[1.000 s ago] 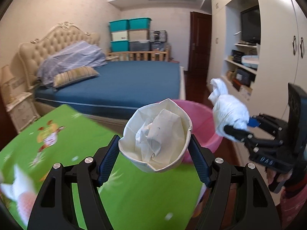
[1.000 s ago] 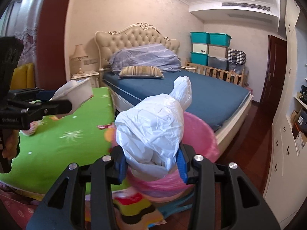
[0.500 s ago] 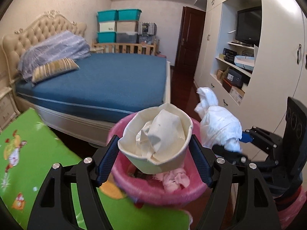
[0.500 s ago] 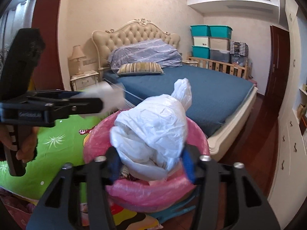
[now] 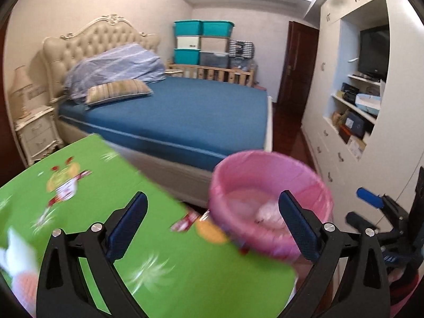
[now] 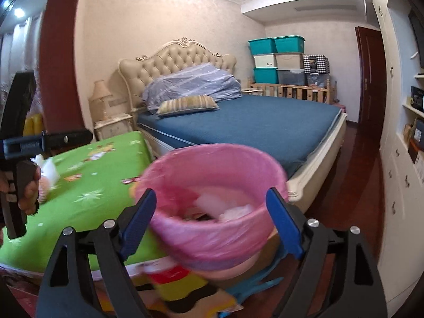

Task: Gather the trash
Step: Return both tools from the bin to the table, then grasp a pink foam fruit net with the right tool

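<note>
A pink-lined trash bin [image 5: 265, 156] stands beside the green mat, in front of the bed. Pale crumpled trash [image 5: 267, 212] lies inside it, blurred. My left gripper [image 5: 212, 196] hangs over the mat's edge to the left of the bin; its jaws are opening and nothing is between them. My right gripper [image 6: 210, 192] is just in front of the bin [image 6: 212, 238], with white pieces of trash [image 6: 228, 206] seen past its fingers. Its jaws are opening too, and they hold nothing. In the left wrist view the right gripper [image 5: 361, 208] shows at the far right.
The green cartoon mat [image 5: 132, 238] carries a white tissue-like scrap [image 6: 49, 167] near the hand on the left gripper. A blue bed [image 5: 185, 114] lies behind. White cupboards [image 5: 344, 159] line the right side. Colourful boxes [image 6: 185, 286] lie under the bin.
The paper bowl with crumpled paper has left my left gripper, and the white plastic bag has left my right one. Both jaws have spread. The left view has swung back over the mat.
</note>
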Motion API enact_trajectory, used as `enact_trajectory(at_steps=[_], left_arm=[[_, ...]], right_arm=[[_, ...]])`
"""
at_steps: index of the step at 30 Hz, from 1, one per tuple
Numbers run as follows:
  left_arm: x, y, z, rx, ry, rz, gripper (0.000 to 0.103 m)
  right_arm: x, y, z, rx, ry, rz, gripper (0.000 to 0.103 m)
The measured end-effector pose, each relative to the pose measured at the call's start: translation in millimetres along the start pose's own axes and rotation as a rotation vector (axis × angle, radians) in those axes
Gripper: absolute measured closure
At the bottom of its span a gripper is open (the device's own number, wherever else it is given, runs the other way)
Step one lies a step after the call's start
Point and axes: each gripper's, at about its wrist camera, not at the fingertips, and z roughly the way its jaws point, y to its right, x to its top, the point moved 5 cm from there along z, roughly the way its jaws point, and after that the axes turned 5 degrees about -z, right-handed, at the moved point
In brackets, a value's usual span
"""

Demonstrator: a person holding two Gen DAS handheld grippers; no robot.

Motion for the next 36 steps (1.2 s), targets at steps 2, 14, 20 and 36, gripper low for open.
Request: enact_trajectory(at_steps=[2, 14, 20, 36], left_arm=[[-12.2, -9.4, -15.7, 0.037, -0.004, 0.023, 0.009], [-83.1, -105.0, -148.1, 0.289, 0.047, 0.093, 0.008], [-127.2, -198.4, -215.4, 0.453, 0.046, -0.06, 0.008], [-187.4, -351.1, -307.1, 0.748, 0.058, -0.404, 0.008]], right_arm=[[-3.4, -17.1, -6.1, 0.028, 0.005, 0.006, 0.019], [7.0, -184.8, 21.4, 0.274, -0.07, -0.134, 0.019], [4.2, -287.4, 36.5, 0.389, -0.121, -0.238, 0.019], [24.7, -403.5, 84.6, 0.496, -0.214, -0.344, 0.016]])
